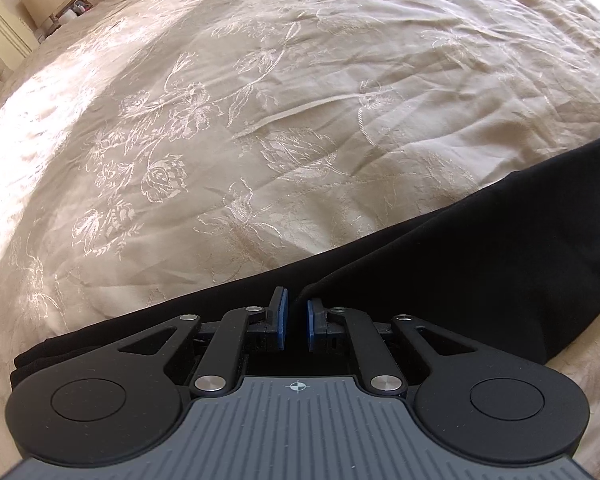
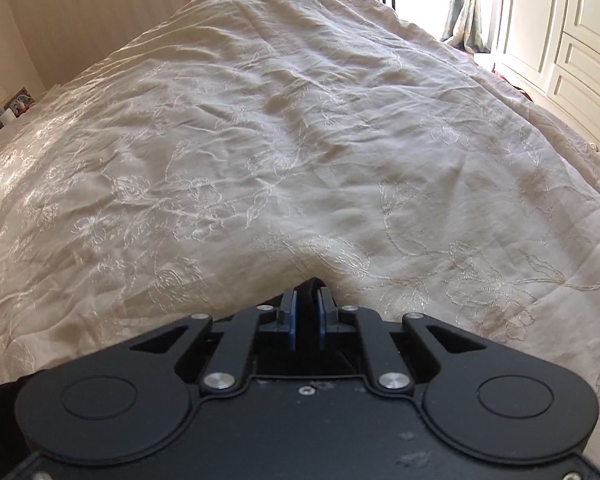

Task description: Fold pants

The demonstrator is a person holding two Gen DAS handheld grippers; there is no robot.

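- Right gripper pinches black cloth; left gripper nearly closed, grip uncertain.
- Pants lie on bedspread.
- Lift both edges level (avoid dragging).

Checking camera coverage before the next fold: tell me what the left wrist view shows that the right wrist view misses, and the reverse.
Only the left wrist view shows the black pants as a long band lying across the bedspread, plus a lamp in the far corner; the left claw has a slight gap between its blue pads. Only the right wrist view shows the cream wardrobe doors, the curtains, and the right claw pinching a small fold of dark fabric. Both show the embroidered bedspread.
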